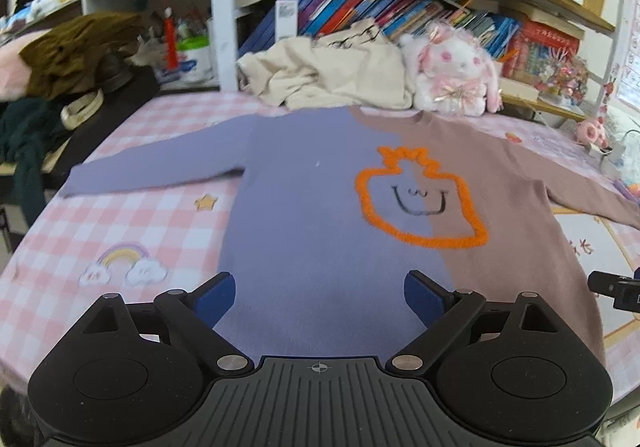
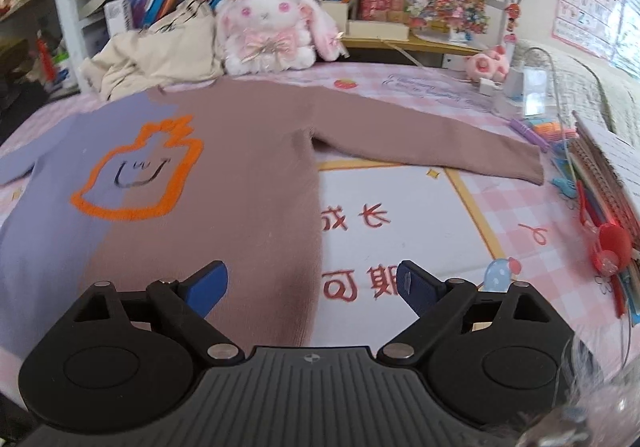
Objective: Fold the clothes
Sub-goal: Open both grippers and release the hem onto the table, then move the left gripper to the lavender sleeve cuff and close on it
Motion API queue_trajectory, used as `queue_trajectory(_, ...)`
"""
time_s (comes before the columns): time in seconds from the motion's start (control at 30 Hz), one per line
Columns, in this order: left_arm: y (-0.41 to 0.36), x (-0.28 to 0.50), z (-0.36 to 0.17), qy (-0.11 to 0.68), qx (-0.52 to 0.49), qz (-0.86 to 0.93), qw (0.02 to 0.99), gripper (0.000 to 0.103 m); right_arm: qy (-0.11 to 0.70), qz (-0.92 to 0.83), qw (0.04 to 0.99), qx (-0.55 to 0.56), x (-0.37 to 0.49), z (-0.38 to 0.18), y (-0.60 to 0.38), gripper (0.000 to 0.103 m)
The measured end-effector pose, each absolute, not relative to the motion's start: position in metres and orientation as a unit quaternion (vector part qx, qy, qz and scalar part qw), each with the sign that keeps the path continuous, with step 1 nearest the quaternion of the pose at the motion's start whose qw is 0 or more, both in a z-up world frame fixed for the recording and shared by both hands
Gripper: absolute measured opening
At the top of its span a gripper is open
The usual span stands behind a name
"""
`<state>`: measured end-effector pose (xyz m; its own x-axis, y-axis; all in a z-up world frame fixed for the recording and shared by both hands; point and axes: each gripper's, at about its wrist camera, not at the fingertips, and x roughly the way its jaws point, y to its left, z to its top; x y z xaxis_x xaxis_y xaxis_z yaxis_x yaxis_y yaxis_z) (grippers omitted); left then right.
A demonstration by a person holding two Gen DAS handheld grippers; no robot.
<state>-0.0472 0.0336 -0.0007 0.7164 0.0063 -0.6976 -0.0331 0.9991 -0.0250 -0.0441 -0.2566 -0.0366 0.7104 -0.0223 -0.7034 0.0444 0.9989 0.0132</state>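
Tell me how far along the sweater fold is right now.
Done: the two-tone sweater lies flat, face up, both sleeves spread on the checked table cover. In hand: nothing; the left gripper and right gripper are open above its hem. Left: every fold, plus the cream garment behind.

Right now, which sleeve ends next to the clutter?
The brown sleeve, on the sweater's right side; its cuff stops beside the coloured clips. The purple sleeve lies on bare checked cloth.

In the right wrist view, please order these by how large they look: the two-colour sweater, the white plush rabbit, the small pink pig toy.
1. Sweater, by far the largest.
2. Plush rabbit.
3. Pink pig toy, the smallest.
The toys lie farther from the camera, so true sizes may differ.
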Motion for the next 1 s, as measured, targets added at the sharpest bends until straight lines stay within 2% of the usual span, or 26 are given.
queue_trajectory(0.2, 0.042, -0.043, -0.001, 0.382, -0.053, 0.026, 0.922, 0.094, 0.365, -0.014, 0.931, -0.005, -0.049, -0.032, -0.254, 0.094)
queue_trajectory(0.4, 0.055, -0.033, -0.007, 0.38, -0.048, 0.002, 0.924, 0.094, 0.364, -0.05, 0.93, 0.008, -0.053, -0.032, -0.24, 0.096)
queue_trajectory(1.0, 0.189, 0.017, -0.015, 0.39, -0.031, -0.035, 0.919, 0.094, 0.362, -0.133, 0.921, 0.054, -0.067, -0.031, -0.125, 0.099)
